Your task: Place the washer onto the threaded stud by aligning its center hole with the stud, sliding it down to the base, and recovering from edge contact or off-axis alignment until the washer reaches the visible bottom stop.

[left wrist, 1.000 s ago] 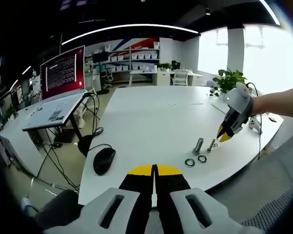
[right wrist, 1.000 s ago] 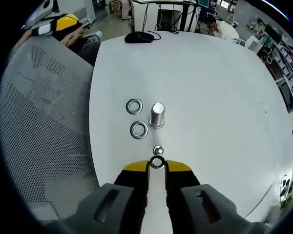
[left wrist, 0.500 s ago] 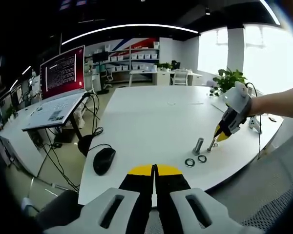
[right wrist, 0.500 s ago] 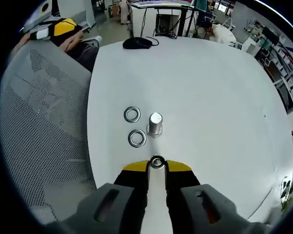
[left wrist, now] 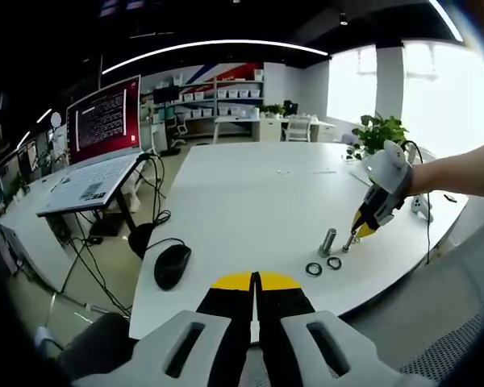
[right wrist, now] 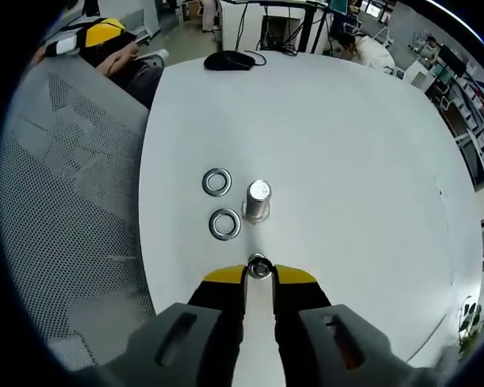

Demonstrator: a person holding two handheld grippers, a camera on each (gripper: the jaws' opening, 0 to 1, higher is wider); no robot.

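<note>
Right gripper (right wrist: 259,269) pinches a small stud over the white table.
Left gripper (left wrist: 256,282) is closed on nothing at the table (left wrist: 250,193) edge, mouse (left wrist: 171,264) to its left. In the right gripper view, two washers (right wrist: 217,181) (right wrist: 224,223) lie left of the upright bolt (right wrist: 257,200); the stud (right wrist: 259,267) sits between the closed tips.

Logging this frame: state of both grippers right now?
Left gripper: shut, holding nothing.
Right gripper: shut on a washer at its tips, over the stud.
</note>
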